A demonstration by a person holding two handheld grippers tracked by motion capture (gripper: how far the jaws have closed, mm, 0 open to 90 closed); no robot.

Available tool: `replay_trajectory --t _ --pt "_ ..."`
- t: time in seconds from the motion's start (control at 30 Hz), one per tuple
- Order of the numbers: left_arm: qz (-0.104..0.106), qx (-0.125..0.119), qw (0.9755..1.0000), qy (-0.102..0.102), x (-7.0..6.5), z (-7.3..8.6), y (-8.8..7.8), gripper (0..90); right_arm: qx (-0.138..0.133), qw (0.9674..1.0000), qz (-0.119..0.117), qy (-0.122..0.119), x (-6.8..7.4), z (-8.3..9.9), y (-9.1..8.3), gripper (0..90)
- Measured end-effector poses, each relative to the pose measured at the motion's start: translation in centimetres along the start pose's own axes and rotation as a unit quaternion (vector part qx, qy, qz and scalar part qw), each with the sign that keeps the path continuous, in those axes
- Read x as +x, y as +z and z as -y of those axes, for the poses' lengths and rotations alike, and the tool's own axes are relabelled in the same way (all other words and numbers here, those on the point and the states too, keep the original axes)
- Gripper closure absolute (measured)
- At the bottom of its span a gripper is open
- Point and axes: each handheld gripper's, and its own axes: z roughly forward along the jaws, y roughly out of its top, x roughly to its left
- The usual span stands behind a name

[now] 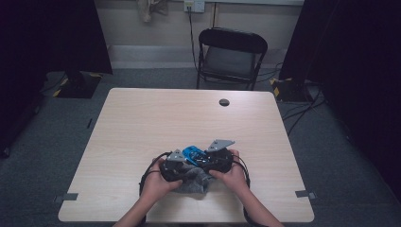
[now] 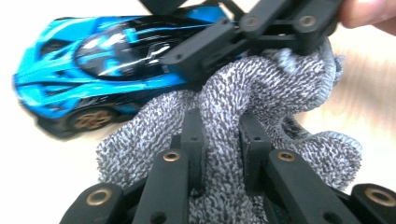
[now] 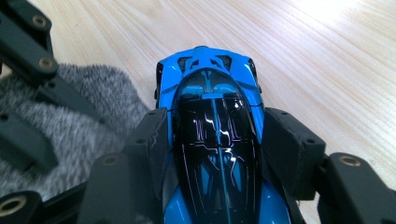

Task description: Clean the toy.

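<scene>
High view shows your two hands close together near the front edge of the table [image 1: 142, 118], a little right of its middle. Your left gripper [image 1: 176, 165] has its jaws closed tight on a fold of the grey cloth [image 2: 261, 102]; in the left gripper view the knitted fabric bulges up between the two black jaws. Your right gripper [image 1: 218, 158] holds the blue toy car [image 3: 212, 140]: in the right gripper view the jaws stand about half open and press on both sides of the car, whose front end points away from you over the wood. The car sits just beside the cloth, and the two seem to touch at the car's side. The cloth lies crumpled on the table between your hands, partly under the grippers.
</scene>
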Motion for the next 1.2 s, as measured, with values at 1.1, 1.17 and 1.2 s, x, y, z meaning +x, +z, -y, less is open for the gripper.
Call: replay_trajectory --t 1.1,1.17,1.2 --pt "-0.064 -0.013 0.9966 -0.050 4.5 0.8 -2.8 76.0 -0.001 1.0000 -0.001 0.001 0.0 0.1 0.0 42.1" --pt "-0.066 -0.015 0.9963 -0.053 4.7 0.8 -2.9 76.0 -0.001 1.0000 -0.002 0.002 0.0 0.1 0.0 42.1" --pt "-0.069 -0.016 0.9961 -0.054 4.8 0.9 -2.9 76.0 -0.001 1.0000 -0.002 0.002 0.0 0.1 0.0 42.1"
